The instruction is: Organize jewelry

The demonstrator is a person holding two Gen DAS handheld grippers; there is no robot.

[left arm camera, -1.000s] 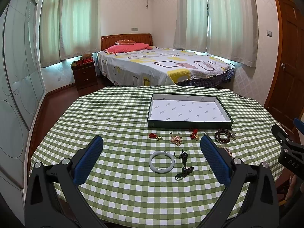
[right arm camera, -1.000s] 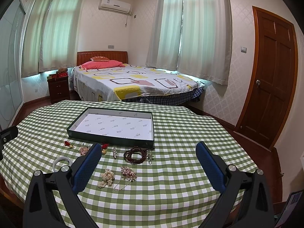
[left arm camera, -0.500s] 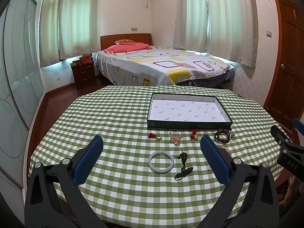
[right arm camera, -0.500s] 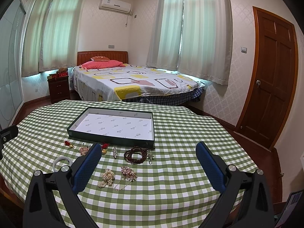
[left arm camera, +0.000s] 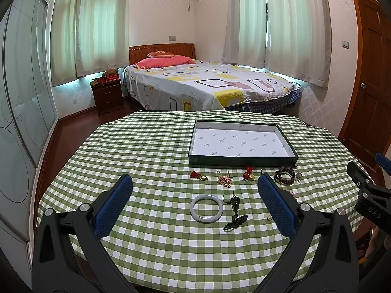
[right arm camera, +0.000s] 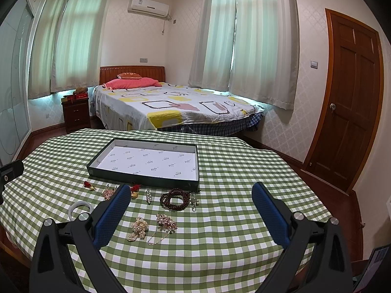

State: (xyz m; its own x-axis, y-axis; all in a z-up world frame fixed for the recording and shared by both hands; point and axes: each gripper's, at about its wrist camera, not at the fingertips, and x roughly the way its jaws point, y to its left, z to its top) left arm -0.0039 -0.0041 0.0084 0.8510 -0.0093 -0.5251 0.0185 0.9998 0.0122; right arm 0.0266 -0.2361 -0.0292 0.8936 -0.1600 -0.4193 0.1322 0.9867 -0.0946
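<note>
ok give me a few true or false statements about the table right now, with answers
1. The tray holds no jewelry. True.
2. The left gripper is shut on the bangle. False: it is open, and the bangle lies on the cloth.
3. The bead bracelet lies in front of the tray. True.
4. The right gripper holds the pearl piece. False: it is open and holds nothing.

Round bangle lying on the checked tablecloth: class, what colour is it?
Pale white round bangle, clearest in the left wrist view.
</note>
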